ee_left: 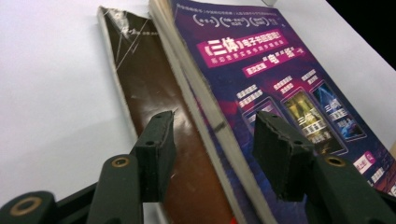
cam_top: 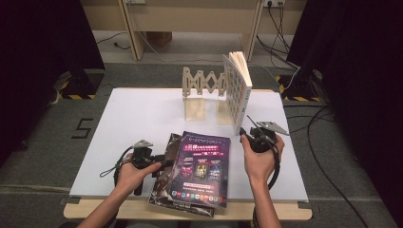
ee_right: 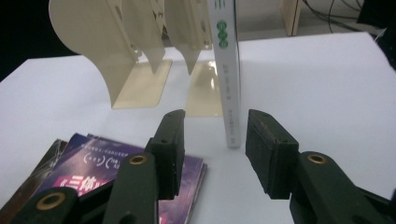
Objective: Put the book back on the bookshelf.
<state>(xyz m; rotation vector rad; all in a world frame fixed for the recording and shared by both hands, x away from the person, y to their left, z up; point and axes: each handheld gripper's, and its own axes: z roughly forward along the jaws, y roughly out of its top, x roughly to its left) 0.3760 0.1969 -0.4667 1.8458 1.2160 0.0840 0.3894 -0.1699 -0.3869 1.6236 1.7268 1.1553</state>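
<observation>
A purple paperback point(cam_top: 202, 166) lies flat on a dark brown book point(cam_top: 164, 159) near the table's front edge. My left gripper point(cam_top: 164, 164) is at the stack's left side. In the left gripper view its jaws point(ee_left: 212, 140) stand open astride the purple book's point(ee_left: 261, 70) page edge, one over the brown cover point(ee_left: 144, 79) and one over the purple cover, neither pressing. A white book point(cam_top: 237, 92) stands upright at the right end of a wooden folding bookstand point(cam_top: 202, 88). My right gripper point(cam_top: 247, 133) is open just in front of that book's spine point(ee_right: 226, 70), nothing between its fingers point(ee_right: 215, 140).
Everything sits on a white board point(cam_top: 142, 118) over the wooden table. The bookstand's cream plates point(ee_right: 107, 42) rise left of the white book. Dark curtains flank the table, and cables lie on the floor at the right point(cam_top: 323, 156).
</observation>
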